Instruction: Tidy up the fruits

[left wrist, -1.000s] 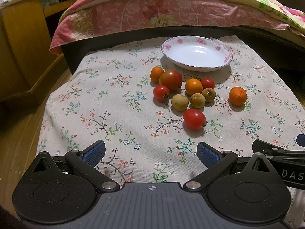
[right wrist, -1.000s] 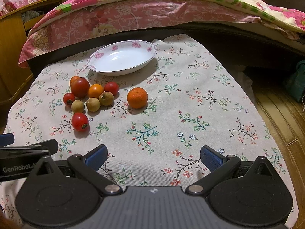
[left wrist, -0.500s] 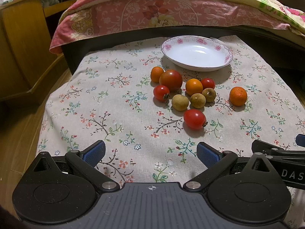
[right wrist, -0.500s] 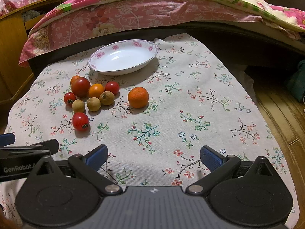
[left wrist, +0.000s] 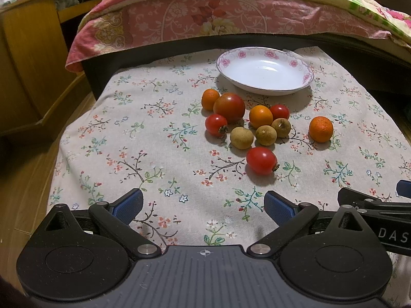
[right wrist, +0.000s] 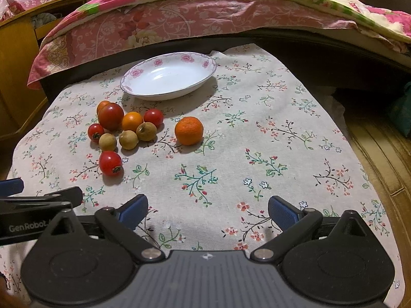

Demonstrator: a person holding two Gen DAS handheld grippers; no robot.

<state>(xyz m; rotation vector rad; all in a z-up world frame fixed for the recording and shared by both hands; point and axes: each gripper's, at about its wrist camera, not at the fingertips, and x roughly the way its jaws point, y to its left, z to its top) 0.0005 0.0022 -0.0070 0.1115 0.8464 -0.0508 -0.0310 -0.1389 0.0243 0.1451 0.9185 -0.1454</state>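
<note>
Ten fruits [left wrist: 262, 160] lie outside the empty plate [left wrist: 305, 77]; both grippers [left wrist: 203, 205] [right wrist: 208, 209] spread, poised; first pick pending.

A small orange citrus fruit [right wrist: 103, 105] is sitting mostly hidden behind a large red tomato [right wrist: 110, 116] in the right wrist view, with only its top edge showing. The floral-patterned cloth [left wrist: 143, 138] is covering the desk completely, so the desk surface is not showing. Each black gripper body is blocking the near edge of the cloth. In the left wrist view the right gripper [left wrist: 370, 200] is being cut off by the right picture edge, so its far finger is out of sight. In the right wrist view the left gripper [right wrist: 38, 195] is likewise being cut off at the left edge. Items inside the wooden cabinet's shelf [left wrist: 66, 1] are too blurred to identify.
</note>
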